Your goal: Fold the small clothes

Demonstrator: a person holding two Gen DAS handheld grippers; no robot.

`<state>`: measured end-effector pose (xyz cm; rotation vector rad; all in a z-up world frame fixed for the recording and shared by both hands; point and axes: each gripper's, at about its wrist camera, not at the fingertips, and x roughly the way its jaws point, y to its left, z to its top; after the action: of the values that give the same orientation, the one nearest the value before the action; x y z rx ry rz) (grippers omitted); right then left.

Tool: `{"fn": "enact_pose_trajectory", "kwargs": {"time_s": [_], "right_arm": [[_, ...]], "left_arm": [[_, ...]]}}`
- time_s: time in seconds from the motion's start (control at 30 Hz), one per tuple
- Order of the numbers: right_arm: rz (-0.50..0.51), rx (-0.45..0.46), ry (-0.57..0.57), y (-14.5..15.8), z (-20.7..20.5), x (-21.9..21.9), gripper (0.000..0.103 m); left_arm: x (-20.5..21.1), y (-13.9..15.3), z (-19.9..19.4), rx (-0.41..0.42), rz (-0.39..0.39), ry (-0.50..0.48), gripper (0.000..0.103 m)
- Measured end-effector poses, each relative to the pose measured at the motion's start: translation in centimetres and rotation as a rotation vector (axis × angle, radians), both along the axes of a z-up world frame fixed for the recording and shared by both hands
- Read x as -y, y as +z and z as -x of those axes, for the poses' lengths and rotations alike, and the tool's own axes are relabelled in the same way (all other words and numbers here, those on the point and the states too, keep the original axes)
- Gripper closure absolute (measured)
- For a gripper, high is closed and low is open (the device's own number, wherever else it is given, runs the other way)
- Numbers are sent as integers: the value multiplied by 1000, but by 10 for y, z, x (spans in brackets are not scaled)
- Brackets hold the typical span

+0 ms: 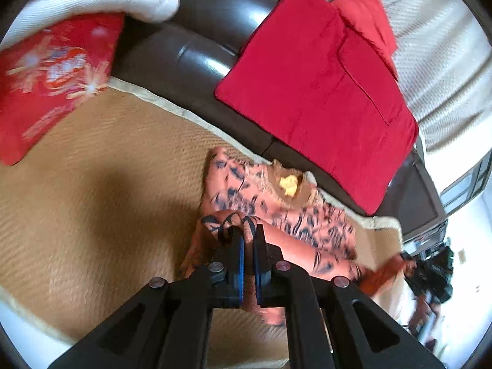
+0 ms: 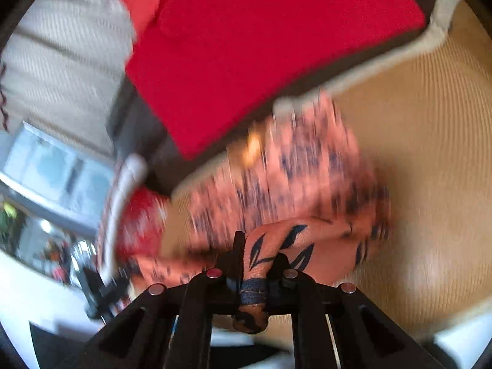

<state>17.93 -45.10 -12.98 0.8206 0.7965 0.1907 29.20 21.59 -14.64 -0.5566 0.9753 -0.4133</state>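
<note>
**Garment pinched at two edges, body ahead at twelve o'clock**

The orange patterned garment (image 1: 276,212) lies on the tan mat (image 1: 92,184), stretching toward twelve to one o'clock from the left gripper (image 1: 249,233). Both the left gripper and the right gripper (image 2: 256,255) are clamped on its near edge.

The salmon-pink leaf-print garment (image 1: 276,212) lies on the tan woven mat (image 1: 92,200), with a fold of it between the jaws of the left gripper (image 1: 249,240) and another fold between the jaws of the right gripper (image 2: 258,261). Ahead of the left jaws, past the mat's edge, runs the dark brown leather sofa back (image 1: 196,49), and the plain red cushion (image 1: 319,92) leans on it ahead and to the right. The red embroidered cushion (image 1: 52,83) sits on the mat far left of those jaws.
</note>
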Motion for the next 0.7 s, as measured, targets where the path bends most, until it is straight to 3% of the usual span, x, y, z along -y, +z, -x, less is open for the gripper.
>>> {"fn": "enact_pose_trajectory", "kwargs": {"time_s": [0.13, 0.23, 0.3, 0.37, 0.4, 0.43, 0.53, 0.6, 0.7], "right_arm": [[-184, -32, -114, -28, -95, 57, 89], [-362, -65, -183, -87, -144, 91, 85], [-437, -79, -279, -128, -153, 109, 79], [-459, -38, -326, -147, -148, 118, 62], [-464, -10, -361, -154, -141, 124, 52], [-465, 12, -386, -157, -135, 129, 30], [-413, 120, -474, -150, -108, 138, 27], [-340, 156, -418, -131, -103, 128, 27], [-126, 149, -263, -96, -111, 83, 28]], "left_arm": [[17, -32, -84, -129, 27, 21, 97], [32, -73, -138, -210, 59, 59, 96], [36, -88, -151, -206, 85, 86, 90], [34, -91, -155, -131, 153, 118, 79], [30, -89, -154, -87, 183, 141, 70], [25, -88, -154, -62, 201, 163, 61], [9, -77, -131, 12, 214, 281, 51], [13, -67, -109, 44, 165, 293, 51], [39, -60, -66, 68, 89, 269, 46]]}}
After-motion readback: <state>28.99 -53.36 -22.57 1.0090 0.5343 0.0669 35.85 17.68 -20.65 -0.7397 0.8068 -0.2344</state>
